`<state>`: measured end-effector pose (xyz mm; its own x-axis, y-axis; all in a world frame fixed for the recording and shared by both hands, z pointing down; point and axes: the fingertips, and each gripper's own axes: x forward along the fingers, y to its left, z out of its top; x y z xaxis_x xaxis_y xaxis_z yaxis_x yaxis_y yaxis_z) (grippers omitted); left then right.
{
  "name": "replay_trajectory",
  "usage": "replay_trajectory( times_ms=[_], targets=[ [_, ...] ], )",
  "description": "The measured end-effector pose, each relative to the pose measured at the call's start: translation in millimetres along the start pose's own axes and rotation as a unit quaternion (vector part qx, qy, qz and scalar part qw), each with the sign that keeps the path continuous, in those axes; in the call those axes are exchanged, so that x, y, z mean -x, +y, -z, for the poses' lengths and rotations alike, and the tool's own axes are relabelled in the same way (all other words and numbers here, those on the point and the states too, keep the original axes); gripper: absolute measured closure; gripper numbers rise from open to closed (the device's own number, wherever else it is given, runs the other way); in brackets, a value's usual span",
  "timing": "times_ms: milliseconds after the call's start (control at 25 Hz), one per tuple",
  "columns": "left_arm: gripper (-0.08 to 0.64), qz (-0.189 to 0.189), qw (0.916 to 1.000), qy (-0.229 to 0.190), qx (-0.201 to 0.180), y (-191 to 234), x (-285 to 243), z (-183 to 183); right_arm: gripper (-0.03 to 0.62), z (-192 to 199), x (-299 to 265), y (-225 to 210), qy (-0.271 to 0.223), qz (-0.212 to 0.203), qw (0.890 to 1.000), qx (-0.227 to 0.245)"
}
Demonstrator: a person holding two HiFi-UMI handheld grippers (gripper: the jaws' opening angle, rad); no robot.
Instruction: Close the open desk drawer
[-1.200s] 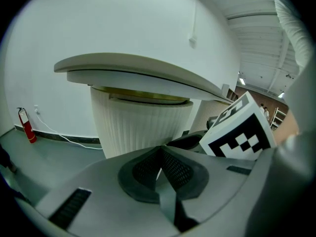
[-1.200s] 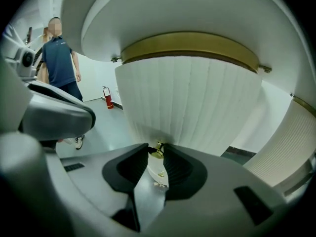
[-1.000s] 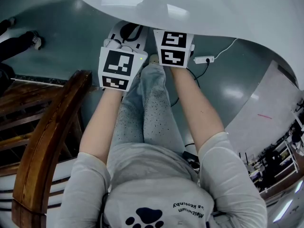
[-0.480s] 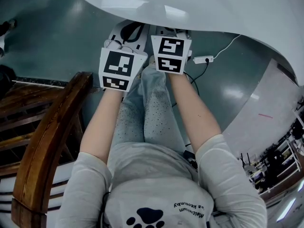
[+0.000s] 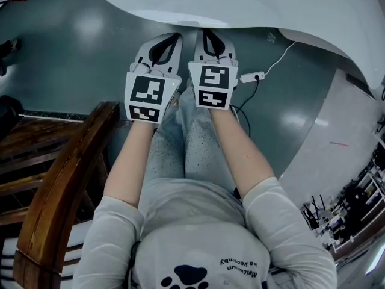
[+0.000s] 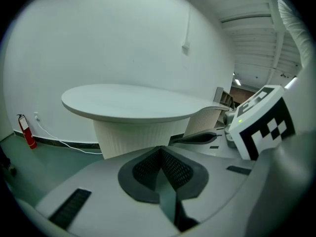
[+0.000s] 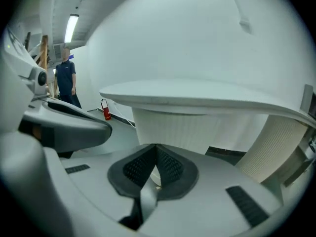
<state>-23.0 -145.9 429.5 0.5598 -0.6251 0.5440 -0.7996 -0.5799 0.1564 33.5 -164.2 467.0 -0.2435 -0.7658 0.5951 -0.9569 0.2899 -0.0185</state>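
The left tongs (image 5: 161, 48) and right tongs (image 5: 212, 44) are pressing shut, empty — the right just closed — pointing side by side toward the white tabletop (image 5: 271, 5) beyond; no open drawer is showing in any view.

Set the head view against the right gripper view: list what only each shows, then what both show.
Only the head view: a wooden chair, a power strip with its white cable, and the person's grey trousers. Only the right gripper view: a red fire extinguisher, a person standing at far left, and a ribbed white pedestal. Both: the white table, the left hand-held gripper, and the right hand-held gripper, whose jaws have just been closing and now meet with nothing between them.
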Motion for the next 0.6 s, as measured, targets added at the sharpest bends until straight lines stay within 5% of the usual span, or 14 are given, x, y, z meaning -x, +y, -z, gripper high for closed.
replay_trajectory(
  times_ms=[600],
  targets=[
    [0.554, -0.01, 0.9986, -0.048, -0.021, -41, 73, -66, 0.577, -60, 113, 4, -0.062, 0.008, 0.998, -0.004]
  ],
)
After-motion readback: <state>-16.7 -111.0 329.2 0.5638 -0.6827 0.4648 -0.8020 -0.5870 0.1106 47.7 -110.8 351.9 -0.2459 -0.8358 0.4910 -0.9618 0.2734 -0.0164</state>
